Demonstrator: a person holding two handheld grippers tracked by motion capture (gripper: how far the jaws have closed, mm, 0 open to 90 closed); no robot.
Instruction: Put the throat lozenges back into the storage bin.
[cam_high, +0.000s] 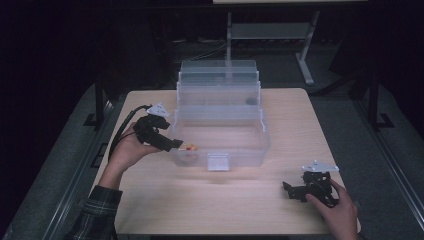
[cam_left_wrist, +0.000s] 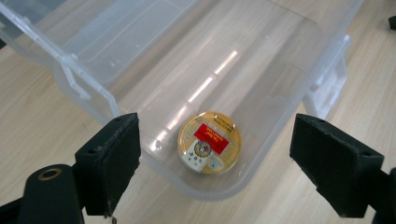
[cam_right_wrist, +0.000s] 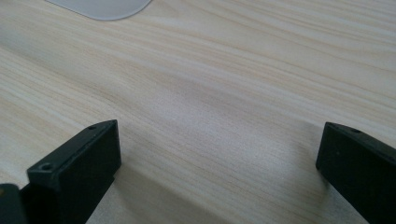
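A clear plastic storage box (cam_high: 220, 142) with fold-out tiered trays stands open in the middle of the wooden table. A round gold tin with a red label (cam_left_wrist: 209, 142) lies flat in the box's near left corner, also seen as an orange spot (cam_high: 189, 148). My left gripper (cam_high: 172, 144) hovers at that corner, just above the rim; its jaws stand wide open on either side of the tin, holding nothing. My right gripper (cam_high: 291, 190) rests low at the table's front right, open, over bare wood (cam_right_wrist: 210, 116).
The box's front latch (cam_high: 218, 162) faces the table's front edge. Upper trays (cam_high: 218, 80) step back toward the far side. A small dark item (cam_high: 250, 101) lies in one upper tray. A metal stand (cam_high: 305, 55) is on the floor beyond the table.
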